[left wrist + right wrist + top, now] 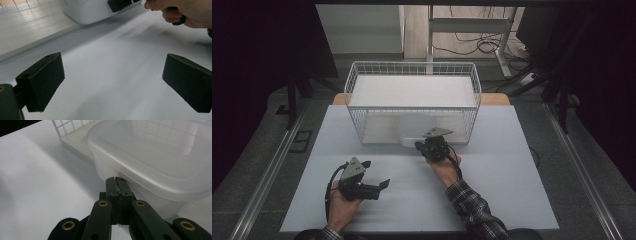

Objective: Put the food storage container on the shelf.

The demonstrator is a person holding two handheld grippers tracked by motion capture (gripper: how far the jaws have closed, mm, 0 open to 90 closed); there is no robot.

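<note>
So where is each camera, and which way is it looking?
High view: above the person's side, looking forward and down on the table and wire basket; both forearms and tongs show.
Left gripper view: rides the left tongs, open, facing across the table toward the plastic container and the other hand.
Right gripper view: rides the right tongs, shut, tips against the container.
Both gripper views share the container.
</note>
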